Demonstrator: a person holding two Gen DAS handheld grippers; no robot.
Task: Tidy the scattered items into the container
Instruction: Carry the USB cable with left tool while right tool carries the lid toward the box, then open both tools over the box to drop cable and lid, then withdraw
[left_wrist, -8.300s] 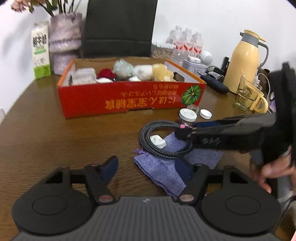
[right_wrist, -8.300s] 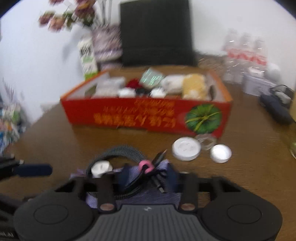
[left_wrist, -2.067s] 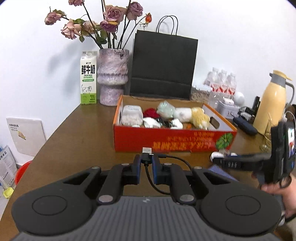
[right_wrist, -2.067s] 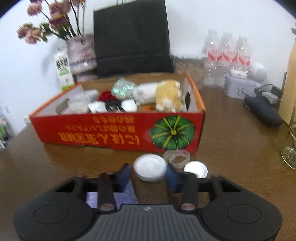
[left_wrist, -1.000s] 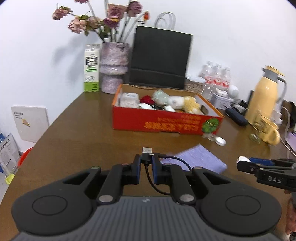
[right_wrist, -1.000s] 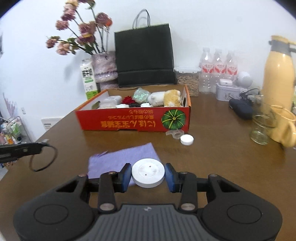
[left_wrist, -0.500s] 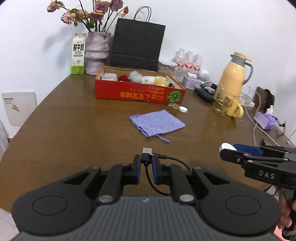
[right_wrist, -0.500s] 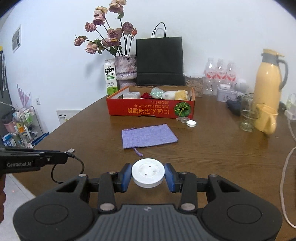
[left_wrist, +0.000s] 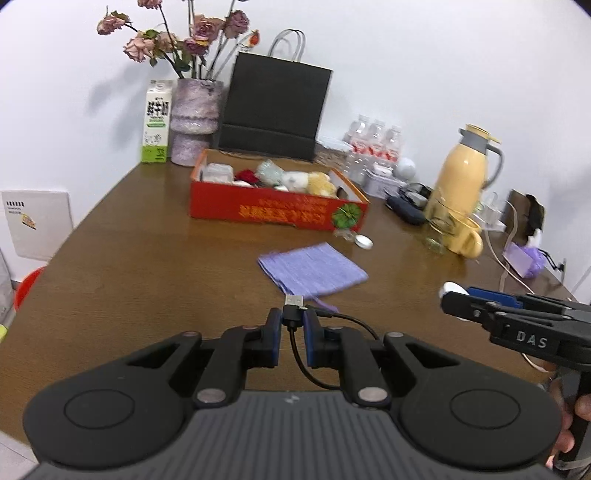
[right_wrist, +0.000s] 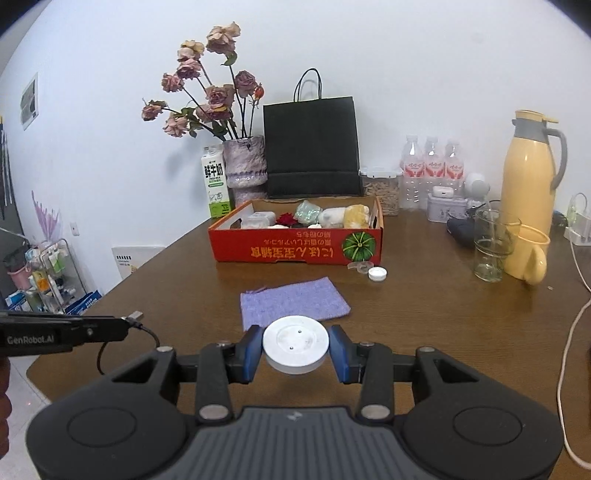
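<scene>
My left gripper (left_wrist: 292, 328) is shut on the USB plug of a thin black cable (left_wrist: 293, 312), whose loop hangs down behind the fingers. My right gripper (right_wrist: 295, 349) is shut on a round white disc (right_wrist: 295, 343), pinched at its sides. Both are held above the near end of the brown table (right_wrist: 424, 314). Farther off lies a flat purple cloth pouch (right_wrist: 293, 302), and behind it stands the red cardboard box (right_wrist: 295, 251) holding several soft items. A small white lid (right_wrist: 377, 274) and a clear cap (right_wrist: 360, 266) rest by the box's front right corner.
At the back stand a vase of dried roses (right_wrist: 245, 166), a milk carton (right_wrist: 216, 188), a black paper bag (right_wrist: 312, 147) and water bottles (right_wrist: 432, 166). To the right are a yellow jug (right_wrist: 530, 177), a glass (right_wrist: 491, 251), a yellow mug (right_wrist: 528, 254) and a white cord (right_wrist: 569, 332).
Both grippers have drawn back from the box with their loads still gripped. The box and pouch now look farther away, then slightly nearer again in the left wrist view.
</scene>
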